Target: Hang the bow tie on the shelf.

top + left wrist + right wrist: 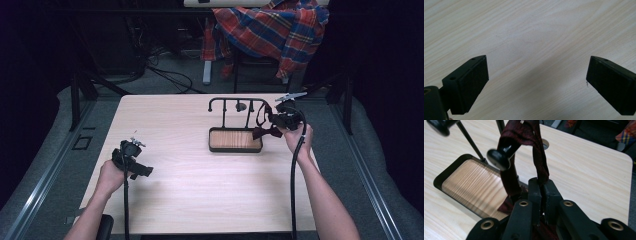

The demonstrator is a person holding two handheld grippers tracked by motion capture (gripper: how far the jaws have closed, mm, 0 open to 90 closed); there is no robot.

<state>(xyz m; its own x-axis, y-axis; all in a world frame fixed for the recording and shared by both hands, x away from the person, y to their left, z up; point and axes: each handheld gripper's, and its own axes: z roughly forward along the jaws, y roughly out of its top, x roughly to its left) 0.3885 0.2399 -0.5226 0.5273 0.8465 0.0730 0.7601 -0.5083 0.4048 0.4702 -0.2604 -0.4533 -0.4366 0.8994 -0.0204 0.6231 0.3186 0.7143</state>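
Note:
A black rack [237, 100] with knobbed pegs rises from a wooden tray base [235, 140] at the table's middle right. A dark red bow tie [266, 132] hangs by its strap beside the rack's right end. In the right gripper view the strap [540, 162] loops over a peg knob [499, 158], and my right gripper [541, 183] is shut on the strap just below it. That right gripper [275, 121] sits at the rack's right end. My left gripper [142, 170] hovers low over the table's left side, jaws wide apart [536, 77] with bare wood between them.
The light wooden table [190, 180] has a rounded far right corner [624, 157]. Behind it stand a chair draped with a plaid shirt [272, 27], cables on the floor and dark stand legs [80, 90].

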